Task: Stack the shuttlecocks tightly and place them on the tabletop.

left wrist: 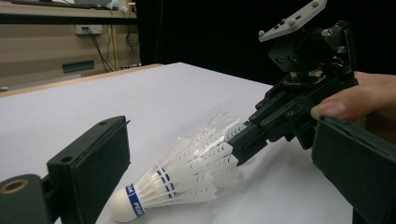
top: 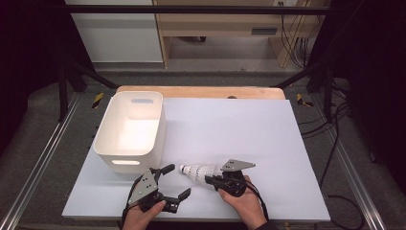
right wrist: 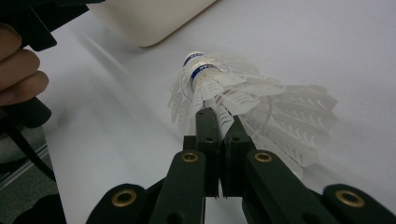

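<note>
We found the right gripper [top: 210,181] clamped on the feather skirt of the white shuttlecock [top: 198,171], which lay on its side on the white table sheet [top: 249,124] near the white bin [top: 129,127], while the left gripper [top: 176,181] rested beside it, jaws wide apart and empty.

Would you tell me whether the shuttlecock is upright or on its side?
On its side: the shuttlecock lies on the table.
</note>
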A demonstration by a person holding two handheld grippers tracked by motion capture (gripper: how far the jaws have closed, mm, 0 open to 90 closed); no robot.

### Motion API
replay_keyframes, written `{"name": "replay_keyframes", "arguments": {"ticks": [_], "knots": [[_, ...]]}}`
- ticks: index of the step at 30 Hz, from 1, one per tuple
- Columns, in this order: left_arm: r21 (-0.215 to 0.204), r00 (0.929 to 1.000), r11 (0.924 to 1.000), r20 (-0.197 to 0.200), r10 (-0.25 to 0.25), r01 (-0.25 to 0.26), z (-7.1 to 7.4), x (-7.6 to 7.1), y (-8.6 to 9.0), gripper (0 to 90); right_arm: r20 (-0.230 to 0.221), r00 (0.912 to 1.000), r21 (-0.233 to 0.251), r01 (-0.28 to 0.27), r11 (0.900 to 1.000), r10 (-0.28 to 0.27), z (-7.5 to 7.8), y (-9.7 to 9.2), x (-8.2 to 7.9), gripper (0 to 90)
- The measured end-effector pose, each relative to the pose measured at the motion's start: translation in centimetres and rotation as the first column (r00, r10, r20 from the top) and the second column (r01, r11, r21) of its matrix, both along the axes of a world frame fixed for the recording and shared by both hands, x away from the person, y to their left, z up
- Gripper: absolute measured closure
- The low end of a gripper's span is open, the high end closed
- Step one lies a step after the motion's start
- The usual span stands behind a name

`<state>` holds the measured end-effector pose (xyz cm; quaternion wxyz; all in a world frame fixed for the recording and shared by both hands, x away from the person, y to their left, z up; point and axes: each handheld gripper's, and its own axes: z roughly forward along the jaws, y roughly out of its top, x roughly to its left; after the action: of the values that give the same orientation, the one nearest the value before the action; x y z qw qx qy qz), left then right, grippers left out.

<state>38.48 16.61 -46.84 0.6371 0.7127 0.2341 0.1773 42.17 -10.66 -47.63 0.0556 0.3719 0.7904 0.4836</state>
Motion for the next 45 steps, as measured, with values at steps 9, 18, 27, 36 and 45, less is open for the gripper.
{"name": "replay_keyframes", "arguments": {"ticks": [9,18,27,36,45], "knots": [[0.001,1.0000,1.0000,-0.001,0.003,-0.003,0.00,0.00,0.01,4.1,-0.004,0.9999,-0.021,-0.011,0.9997,0.011,-0.05,0.09,-0.05,87.7],[0.004,1.0000,1.0000,-0.003,0.000,0.000,-0.02,0.01,-0.01,4.1,-0.003,0.9996,-0.044,-0.027,0.9987,0.027,-0.19,0.20,-0.12,85.1],[0.005,1.0000,1.0000,-0.003,-0.002,0.002,-0.04,0.02,-0.05,4.1,0.006,0.9995,-0.044,-0.031,0.9985,0.031,-0.02,0.03,-0.39,73.9],[0.006,1.0000,1.0000,-0.003,-0.003,0.003,-0.02,0.01,-0.04,4.1,0.012,0.9993,-0.065,-0.035,0.9973,0.035,-0.03,0.08,-0.59,65.3],[0.005,1.0000,1.0000,-0.003,-0.002,0.002,-0.03,0.01,-0.04,4.1,0.017,0.9989,-0.083,-0.043,0.9956,0.045,-0.04,0.28,-0.76,62.9]]}}
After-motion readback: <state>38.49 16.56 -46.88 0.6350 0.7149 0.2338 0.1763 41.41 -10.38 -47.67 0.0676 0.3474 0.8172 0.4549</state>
